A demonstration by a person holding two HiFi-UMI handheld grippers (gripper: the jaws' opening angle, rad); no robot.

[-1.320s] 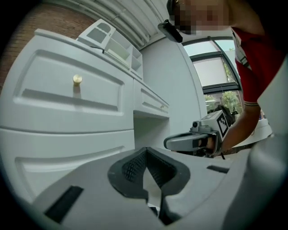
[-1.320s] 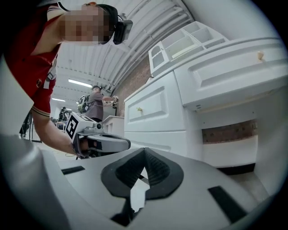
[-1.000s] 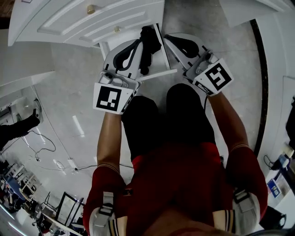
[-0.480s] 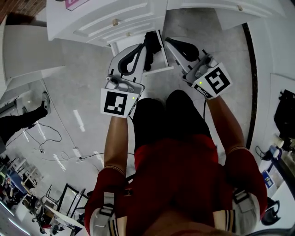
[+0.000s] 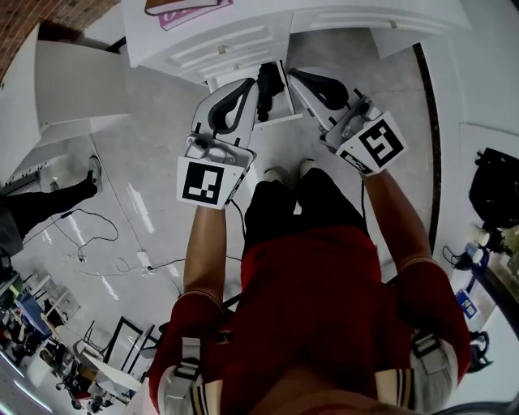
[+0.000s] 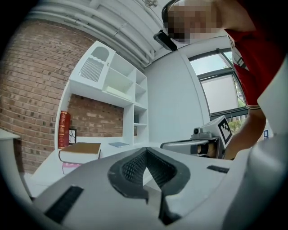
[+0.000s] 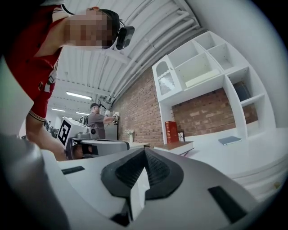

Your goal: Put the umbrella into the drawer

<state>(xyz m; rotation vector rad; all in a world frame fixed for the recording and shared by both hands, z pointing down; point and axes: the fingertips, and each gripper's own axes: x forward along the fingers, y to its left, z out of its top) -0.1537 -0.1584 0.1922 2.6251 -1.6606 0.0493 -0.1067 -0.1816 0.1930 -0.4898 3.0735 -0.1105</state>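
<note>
umbrella [image 5: 267, 84] in open drawer [image 5: 280, 119], left gripper [image 5: 250, 84], right gripper [image 5: 294, 74] — jaws together, nothing held

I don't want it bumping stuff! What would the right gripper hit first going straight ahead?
The right gripper would probably meet the white desk, near the brown book; depth is unclear.

The person, in a red shirt [image 5: 316, 284] and black shorts [image 5: 300, 207], stands on a glossy grey floor [image 5: 146, 138] before a white cabinet [image 5: 227, 40]. A low drawer [image 5: 280, 121] of the cabinet is pulled out, and the black umbrella [image 5: 268, 81] lies inside it. The left gripper [image 5: 250, 83] and the right gripper [image 5: 293, 73] are held side by side over the drawer, one at each side of the umbrella, both pointing to the cabinet. Books [image 5: 182, 8] lie on the cabinet's top surface. Cables [image 5: 89, 247] run over the floor at the left.
</note>
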